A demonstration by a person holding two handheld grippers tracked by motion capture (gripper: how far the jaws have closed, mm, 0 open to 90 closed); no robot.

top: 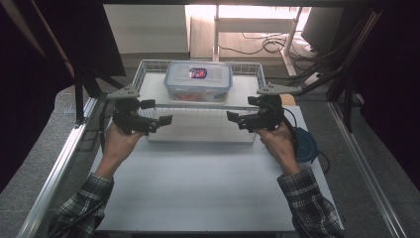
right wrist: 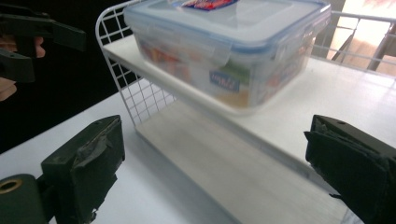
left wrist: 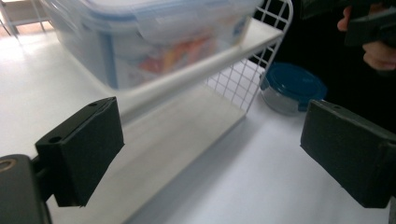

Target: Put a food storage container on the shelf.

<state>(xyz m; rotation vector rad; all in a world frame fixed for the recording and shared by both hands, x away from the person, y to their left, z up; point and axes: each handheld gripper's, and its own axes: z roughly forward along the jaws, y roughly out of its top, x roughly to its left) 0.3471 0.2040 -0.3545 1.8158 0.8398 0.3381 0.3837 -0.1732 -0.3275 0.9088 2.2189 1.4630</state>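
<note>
The left tongs (top: 166, 119) and the right tongs (top: 233, 117) faced each other, tips pointing inward, with a clear stretch of the lower shelf board (top: 198, 130) between them. Both stood wide, with nothing between the jaws; the left gripper view and the right gripper view each showed two black pads far apart with only the shelf and bench behind them.

The food container (top: 198, 79) sat on the upper tier of the white wire shelf (top: 143, 69), beyond and above both tongs, roughly centred between them. Its lid was clipped shut and it rested flat and square, well inside the wire rim, so the rim would have kept it from sliding off the back or sides. From the left tongs it lay ahead and toward the right; from the right tongs, ahead and toward the left (right wrist: 233, 51).

Holding one pair of tongs on each side made sense for a box that broad: a single pair could hardly have spanned it, while two could press its opposite short walls together. Spread jaws suited either a fresh approach or a release just finished.

A small round tub with a blue lid (top: 304, 144) stood on the bench (top: 198, 188) just behind the right tongs, outside the shelf and apart from the work.
</note>
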